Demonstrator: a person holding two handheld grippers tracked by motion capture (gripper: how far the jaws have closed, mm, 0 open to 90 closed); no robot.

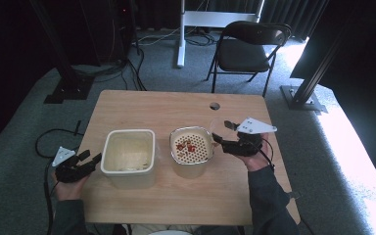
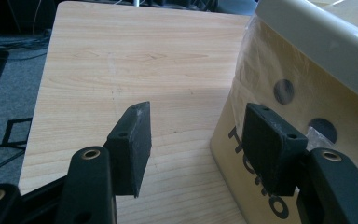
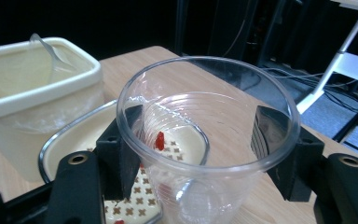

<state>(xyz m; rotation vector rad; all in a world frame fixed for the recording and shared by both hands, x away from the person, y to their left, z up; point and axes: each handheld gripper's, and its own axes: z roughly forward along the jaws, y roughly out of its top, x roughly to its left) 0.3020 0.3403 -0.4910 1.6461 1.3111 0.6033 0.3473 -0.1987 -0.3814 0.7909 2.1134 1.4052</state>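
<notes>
While the right gripper [image 3: 200, 154] fingers clamp the near-empty cup [image 3: 205, 140] over the strainer [image 1: 191, 146], berries already dumped, left gripper [image 2: 205, 149] fingers sit open beside the tub [image 1: 128, 152], untouched.

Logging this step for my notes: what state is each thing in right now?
Clear cup: held in the right gripper, nearly empty, a red bit stuck inside.
Strainer bowl: upright, red bits inside.
Cream tub: open, upright.
Left gripper: open, holding nothing, beside the tub.
Folding chair: unfolded, vacant.

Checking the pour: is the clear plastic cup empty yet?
Nearly: one red piece clings inside the clear plastic cup, held by the right hand-held gripper.
</notes>
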